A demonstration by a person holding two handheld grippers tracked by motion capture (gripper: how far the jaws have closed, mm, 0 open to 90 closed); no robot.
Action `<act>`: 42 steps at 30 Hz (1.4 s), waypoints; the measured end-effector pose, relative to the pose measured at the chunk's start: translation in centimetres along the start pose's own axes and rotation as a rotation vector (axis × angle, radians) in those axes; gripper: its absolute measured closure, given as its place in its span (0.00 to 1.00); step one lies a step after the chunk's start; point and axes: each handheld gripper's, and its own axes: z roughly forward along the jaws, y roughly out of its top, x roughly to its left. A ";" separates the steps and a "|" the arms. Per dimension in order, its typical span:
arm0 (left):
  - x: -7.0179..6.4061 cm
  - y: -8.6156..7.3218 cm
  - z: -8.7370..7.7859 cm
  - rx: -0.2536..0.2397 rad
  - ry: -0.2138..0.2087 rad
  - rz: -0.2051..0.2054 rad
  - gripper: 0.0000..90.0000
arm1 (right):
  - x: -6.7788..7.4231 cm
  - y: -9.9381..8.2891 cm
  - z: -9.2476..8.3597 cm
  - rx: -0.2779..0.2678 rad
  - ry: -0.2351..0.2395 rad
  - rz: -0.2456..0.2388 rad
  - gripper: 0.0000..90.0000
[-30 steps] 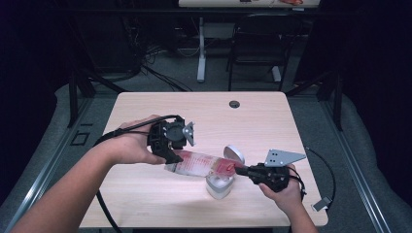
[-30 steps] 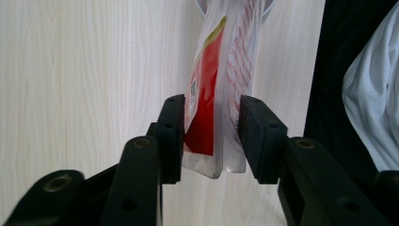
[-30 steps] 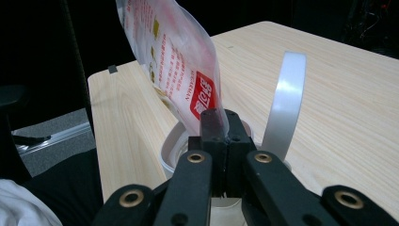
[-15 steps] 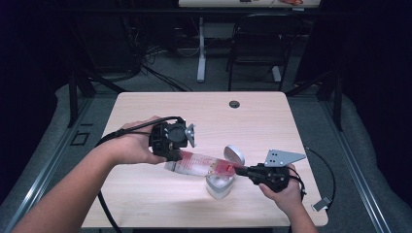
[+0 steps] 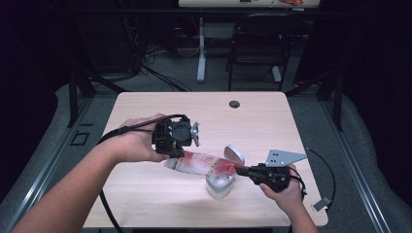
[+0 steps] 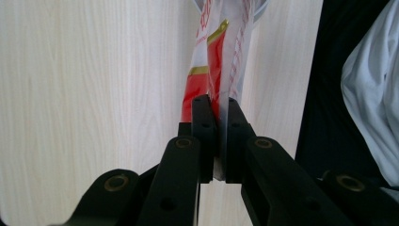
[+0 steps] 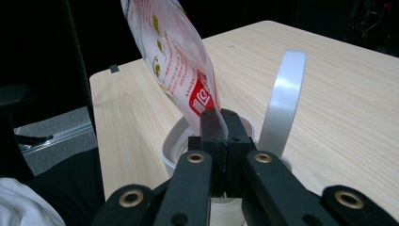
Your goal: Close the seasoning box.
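A red and white plastic pouch (image 5: pixel 201 162) hangs stretched between my two grippers, a little above the table. My left gripper (image 5: pixel 171 156) comes down on the pouch's left end. Its jaws have just been closing, and in the left gripper view my left gripper (image 6: pixel 217 106) is shut on the pouch (image 6: pixel 221 42). My right gripper (image 5: pixel 241 170) is shut on the pouch's red right corner. In the right gripper view my right gripper (image 7: pixel 220 115) pinches the pouch (image 7: pixel 174 52) just above a white round container (image 7: pixel 171 146), whose lid (image 7: pixel 282 94) stands open and upright.
The white container (image 5: pixel 218 187) stands near the front of the light wooden table (image 5: pixel 145 111), its lid (image 5: pixel 234 154) flipped up behind it. A round cable hole (image 5: pixel 234 104) sits at the table's far edge. A chair and a desk leg stand beyond.
My left gripper has shifted slightly to the right at the pouch's left end. The right hand, the pouch and the container have kept their places.
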 end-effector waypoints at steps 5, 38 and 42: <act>-0.1 0.5 -0.3 0.007 0.016 0.014 0.97 | -0.1 -0.1 -0.1 0.002 -0.004 0.001 1.00; -0.4 1.9 -1.7 0.031 0.059 0.047 0.97 | -0.3 -0.3 -0.3 -0.009 0.000 0.015 1.00; -0.3 1.9 -1.8 0.032 0.051 0.047 0.97 | -0.2 -0.2 -0.2 -0.014 0.003 0.015 1.00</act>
